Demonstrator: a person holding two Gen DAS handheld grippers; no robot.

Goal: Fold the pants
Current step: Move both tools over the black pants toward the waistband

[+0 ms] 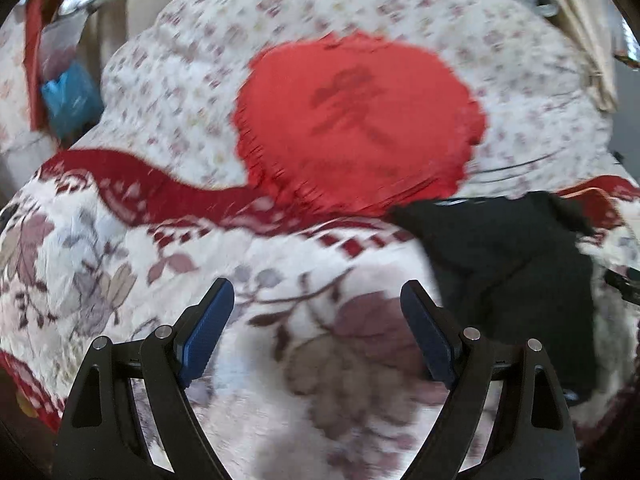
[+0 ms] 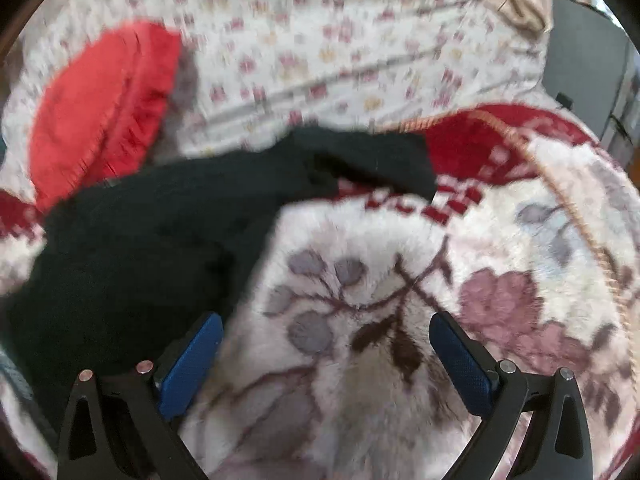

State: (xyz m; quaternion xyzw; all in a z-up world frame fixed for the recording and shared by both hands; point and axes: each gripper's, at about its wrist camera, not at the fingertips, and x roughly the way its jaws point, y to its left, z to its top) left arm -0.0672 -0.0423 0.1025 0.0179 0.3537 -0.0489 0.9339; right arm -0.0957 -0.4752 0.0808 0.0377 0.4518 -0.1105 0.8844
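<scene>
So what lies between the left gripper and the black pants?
Only bare floral blanket lies between the open left gripper and the black pants, as the left wrist view shows.

Ahead of my left gripper (image 1: 316,300) the floral blanket (image 1: 120,272) lies bare between the spread fingers. The black pants (image 1: 508,272) block the 2 o'clock side; a red cushion (image 1: 356,120) sits at 12. My right gripper (image 2: 324,336) also has open blanket ahead, with pants crowding 10 o'clock, probably touching the left finger; blur hides it.
</scene>
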